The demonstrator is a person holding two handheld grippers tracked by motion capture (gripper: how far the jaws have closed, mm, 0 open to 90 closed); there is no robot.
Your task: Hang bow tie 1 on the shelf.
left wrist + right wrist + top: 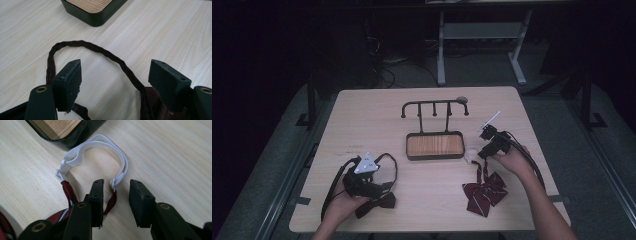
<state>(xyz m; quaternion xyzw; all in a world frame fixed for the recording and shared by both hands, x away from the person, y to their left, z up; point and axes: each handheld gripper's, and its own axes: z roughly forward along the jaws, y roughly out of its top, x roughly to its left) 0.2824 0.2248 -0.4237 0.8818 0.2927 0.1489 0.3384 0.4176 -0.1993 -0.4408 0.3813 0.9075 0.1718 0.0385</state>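
Two bow ties lie on the pale wooden tabletop (pixel 427 107), one near each hand. From the high view, the left gripper (pixel 374 186) sits over a dark bow tie (pixel 379 201) at the near left, and the right gripper (pixel 486 136) hovers just beyond a striped red bow tie (pixel 484 192) at the near right. Between them, farther back, stands a black rack with pegs (pixel 434 107) over a wood-lined tray (pixel 435 145).

Details lost from above come through in the gripper views. The left gripper view shows the left gripper's fingers (pixel 68 82) spread wide apart, holding nothing, with the dark tie's twisted cord loop (pixel 82 45) arching on the tabletop between and beyond them; the tray's corner (pixel 93 18) lies farther off.

The right gripper view shows its fingers (pixel 96 200) parted too, straddling one end of a white elastic band (pixel 100 141), where it joins the red strap (pixel 111 202). The band curves round toward the tray's edge (pixel 75 138), lying flat and ungripped.
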